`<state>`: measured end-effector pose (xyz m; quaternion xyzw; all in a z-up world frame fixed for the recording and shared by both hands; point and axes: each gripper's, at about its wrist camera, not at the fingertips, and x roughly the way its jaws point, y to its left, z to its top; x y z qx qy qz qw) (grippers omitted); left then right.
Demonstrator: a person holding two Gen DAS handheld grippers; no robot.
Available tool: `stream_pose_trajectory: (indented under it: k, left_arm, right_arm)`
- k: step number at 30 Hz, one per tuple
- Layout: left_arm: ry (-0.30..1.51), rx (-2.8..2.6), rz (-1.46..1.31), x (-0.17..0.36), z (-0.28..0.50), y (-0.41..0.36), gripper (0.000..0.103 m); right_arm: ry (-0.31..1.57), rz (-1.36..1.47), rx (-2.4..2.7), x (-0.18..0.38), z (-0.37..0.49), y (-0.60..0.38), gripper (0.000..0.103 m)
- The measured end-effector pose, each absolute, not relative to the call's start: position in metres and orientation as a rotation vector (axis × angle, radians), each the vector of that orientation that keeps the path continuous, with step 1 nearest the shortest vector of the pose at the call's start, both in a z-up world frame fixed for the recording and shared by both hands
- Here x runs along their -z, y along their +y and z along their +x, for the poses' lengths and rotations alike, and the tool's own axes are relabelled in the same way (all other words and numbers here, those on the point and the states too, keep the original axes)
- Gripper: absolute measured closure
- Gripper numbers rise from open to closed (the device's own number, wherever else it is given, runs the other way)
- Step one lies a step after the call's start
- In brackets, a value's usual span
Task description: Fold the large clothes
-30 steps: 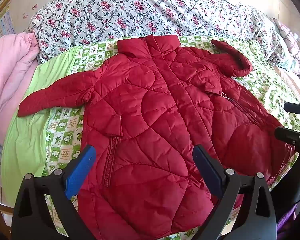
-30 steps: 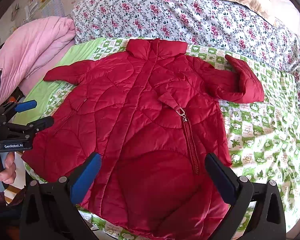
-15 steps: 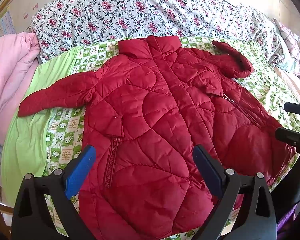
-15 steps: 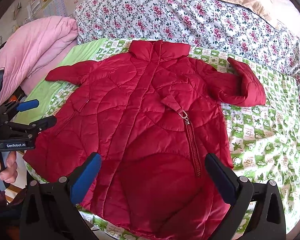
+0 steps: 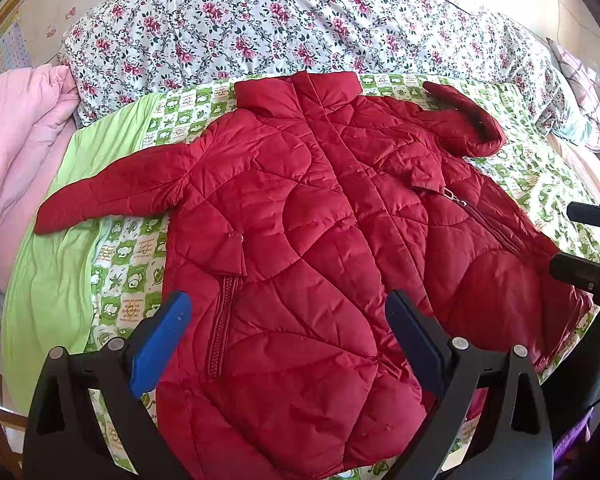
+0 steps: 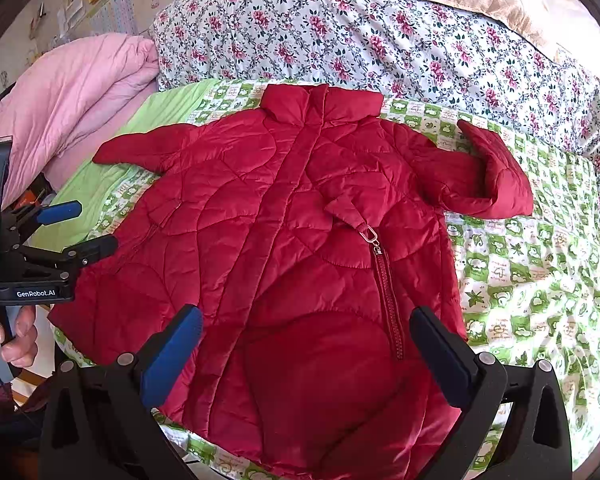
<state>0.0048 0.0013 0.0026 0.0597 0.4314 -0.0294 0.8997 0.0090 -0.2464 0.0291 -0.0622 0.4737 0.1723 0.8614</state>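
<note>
A red quilted jacket (image 5: 320,240) lies flat and spread out on a green-and-white patterned sheet (image 5: 128,280), collar toward the pillows. Its left sleeve (image 5: 112,192) stretches out sideways; its right sleeve (image 5: 464,124) is bent back on itself. The jacket also shows in the right wrist view (image 6: 292,248). My left gripper (image 5: 286,336) is open and empty, above the jacket's lower left hem. My right gripper (image 6: 306,348) is open and empty, above the lower right hem. Each gripper shows at the edge of the other's view.
A floral quilt (image 5: 260,28) lies across the head of the bed. A pink comforter (image 6: 68,92) is bundled at the left. A plain green sheet (image 5: 44,288) borders the left side. The bed edge runs just under the grippers.
Both cameras have shifted slightly, so the jacket sits a little lower in both views. The jacket itself has not moved and both grippers stay open.
</note>
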Motion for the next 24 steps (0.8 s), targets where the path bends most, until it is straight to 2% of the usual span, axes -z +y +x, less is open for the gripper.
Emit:
stream_pose_trajectory:
  k: [24]
  left_arm:
    - [0.892, 0.061, 0.133, -0.0017, 0.0134, -0.0017, 0.005]
  right_arm:
    - [0.997, -0.117, -0.368, -0.0300, 0.0172, -0.2490, 0.000]
